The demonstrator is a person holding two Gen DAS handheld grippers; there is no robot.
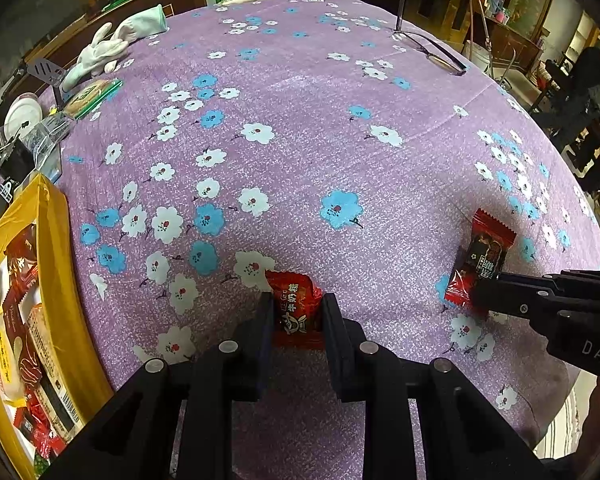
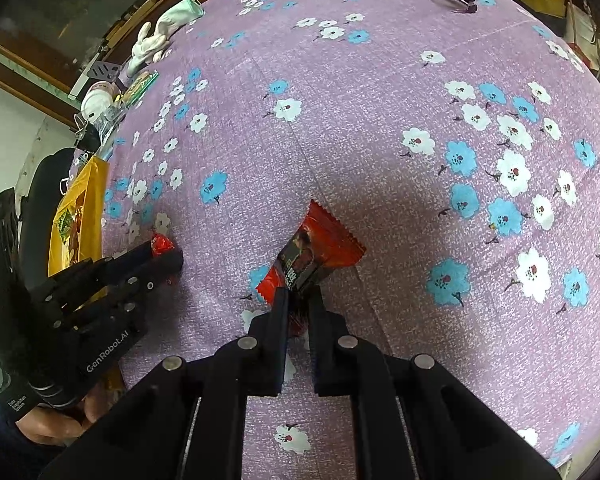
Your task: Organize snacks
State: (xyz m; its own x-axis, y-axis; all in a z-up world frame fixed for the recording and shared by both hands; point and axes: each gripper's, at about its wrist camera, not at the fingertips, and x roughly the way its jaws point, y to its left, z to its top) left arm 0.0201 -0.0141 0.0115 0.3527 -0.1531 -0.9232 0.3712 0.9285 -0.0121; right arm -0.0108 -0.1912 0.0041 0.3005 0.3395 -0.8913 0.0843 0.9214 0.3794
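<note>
Both sets of jaws are closed on wrapped snacks. At lower centre of the left wrist view, the left gripper [image 1: 296,312] clamps a red candy packet [image 1: 296,300] between its pads, the packet standing out above the fingertips. At lower centre of the right wrist view, the right gripper [image 2: 299,304] stands very narrow, pinching the near end of a red-and-dark snack bar [image 2: 312,254]; the rest of the bar lies toward mid-frame over the purple floral tablecloth [image 2: 380,140]. Whether that far end rests on the cloth or hangs just clear cannot be told.

Destination, by judgement: the yellow bag [image 1: 56,240] at the left edge of the left wrist view, its mouth open and already holding several packets. It lies near the left gripper and well apart from the right one.

Recommended handling: lift each snack fully clear before carrying it across, so the cloth is not dragged. The bar is gripped only at one end and may swing or slip; a slow carry is advised. Release should occur over the bag's open mouth, not its rim. One gripper should deposit at a time to avoid collision there. Spectacles [image 1: 440,54] and white gloves [image 1: 112,46] at the top of the frame lie outside the likely path.
</note>
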